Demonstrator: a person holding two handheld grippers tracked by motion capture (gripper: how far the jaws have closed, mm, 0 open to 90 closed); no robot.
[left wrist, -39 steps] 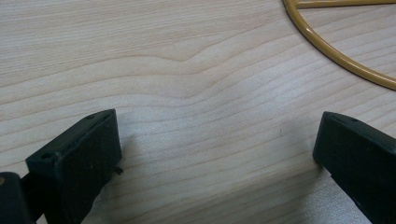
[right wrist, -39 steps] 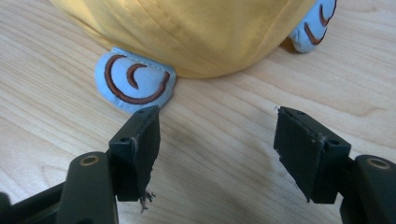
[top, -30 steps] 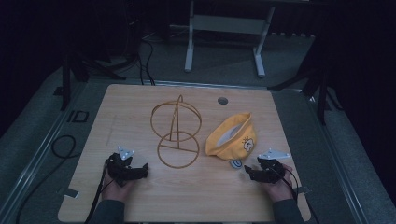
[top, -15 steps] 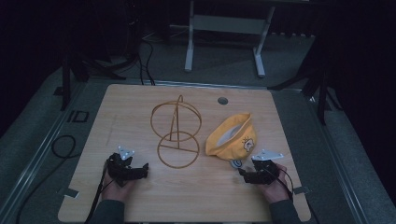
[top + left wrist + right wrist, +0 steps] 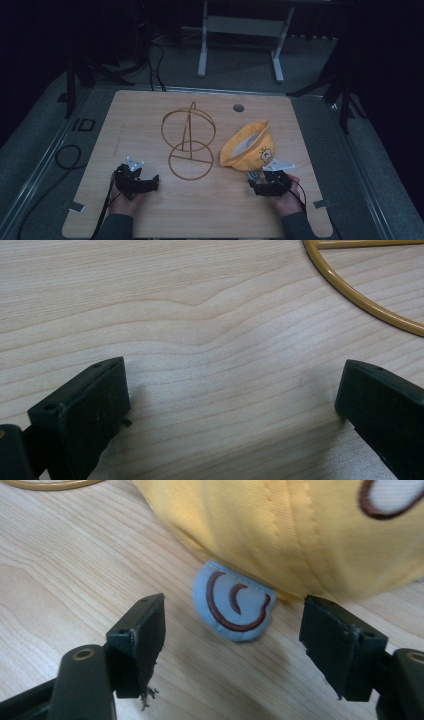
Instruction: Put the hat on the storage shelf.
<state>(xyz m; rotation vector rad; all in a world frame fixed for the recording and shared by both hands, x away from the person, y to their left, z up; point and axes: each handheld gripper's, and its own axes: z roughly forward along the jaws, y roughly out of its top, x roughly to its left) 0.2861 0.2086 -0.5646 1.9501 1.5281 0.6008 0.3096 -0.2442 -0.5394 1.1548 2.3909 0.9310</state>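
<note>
Right hand-held gripper (image 5: 256, 181) nearer yellow hat (image 5: 249, 146)

Both forearms come in from bottom edge of high view, one gripper per hand. Left gripper (image 5: 152, 178) sits lower left of centre, hand (image 5: 125, 192) wrapped round its body, grey plate on top; in left gripper view its jaws stand wide apart at bottom corners, nothing btwn them. Right gripper (image 5: 251, 175) is lower right, hand (image 5: 282, 195) behind it, cable trailing back over wrist. Its jaws have just been easing slightly closed yet gape wide; pads prob. touch nothing, though high view is dim
</note>
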